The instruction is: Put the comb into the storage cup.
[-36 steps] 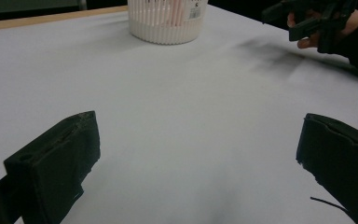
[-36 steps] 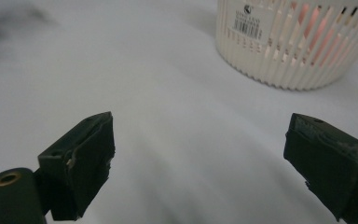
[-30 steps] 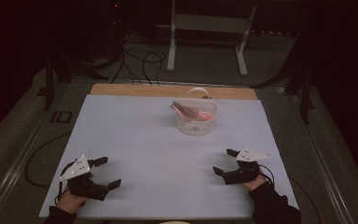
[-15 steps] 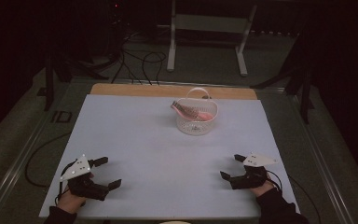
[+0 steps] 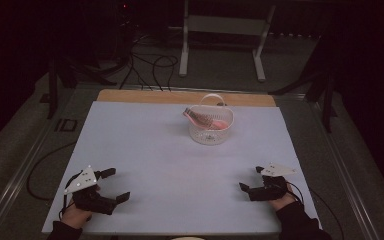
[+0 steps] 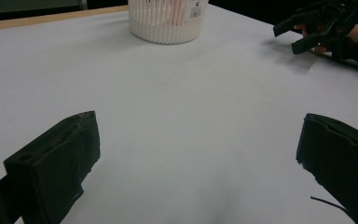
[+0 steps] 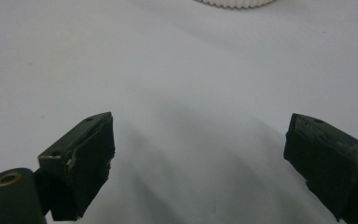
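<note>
Basket [image 5: 210,131]: small, round, white, with ribbed slotted walls and a thin arched handle standing over its far rim. Upright on the white surface [image 5: 155,160], toward the far edge, slightly right of centre. Contents [image 5: 206,119]: pink items, one long striped piece leaning out over the left rim; their kind cannot be told.

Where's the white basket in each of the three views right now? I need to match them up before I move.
High view: the white basket stands on the far half of the table, right of centre, with pink things inside.
Left gripper view: its ribbed wall is at the top, left of centre, cut by the top edge.
Right gripper view: a strip of its ribbed base sits at the top edge, right of centre.
Shared landmark: the white table sheet.
</note>
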{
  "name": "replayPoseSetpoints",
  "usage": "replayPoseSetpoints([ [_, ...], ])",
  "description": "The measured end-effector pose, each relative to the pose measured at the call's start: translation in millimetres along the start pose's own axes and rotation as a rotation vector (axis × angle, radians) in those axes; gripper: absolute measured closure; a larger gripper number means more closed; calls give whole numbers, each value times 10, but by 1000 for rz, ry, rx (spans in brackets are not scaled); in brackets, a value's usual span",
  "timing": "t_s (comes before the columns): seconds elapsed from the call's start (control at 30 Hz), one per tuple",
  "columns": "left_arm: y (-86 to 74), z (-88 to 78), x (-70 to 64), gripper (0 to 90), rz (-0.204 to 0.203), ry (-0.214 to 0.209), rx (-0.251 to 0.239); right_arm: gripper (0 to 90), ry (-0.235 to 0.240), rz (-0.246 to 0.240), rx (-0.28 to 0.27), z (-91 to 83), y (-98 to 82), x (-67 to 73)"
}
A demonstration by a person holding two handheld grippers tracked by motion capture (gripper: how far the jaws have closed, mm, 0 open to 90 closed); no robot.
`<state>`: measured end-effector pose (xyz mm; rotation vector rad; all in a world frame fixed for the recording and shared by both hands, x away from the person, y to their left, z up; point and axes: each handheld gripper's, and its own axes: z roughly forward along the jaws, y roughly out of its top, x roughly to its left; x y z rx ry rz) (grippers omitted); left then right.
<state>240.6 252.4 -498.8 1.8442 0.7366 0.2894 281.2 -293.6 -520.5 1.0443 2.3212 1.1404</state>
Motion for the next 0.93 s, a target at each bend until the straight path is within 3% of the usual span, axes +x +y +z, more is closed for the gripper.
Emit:
replayPoseSetpoints([
  [0.23,-8,9,2,2,2,-1,8,86,-8,6,22,46,7,3],
  [0.93,-10,1,-1,2,4,6,7,86,-3,-6,17,42,26,20],
])
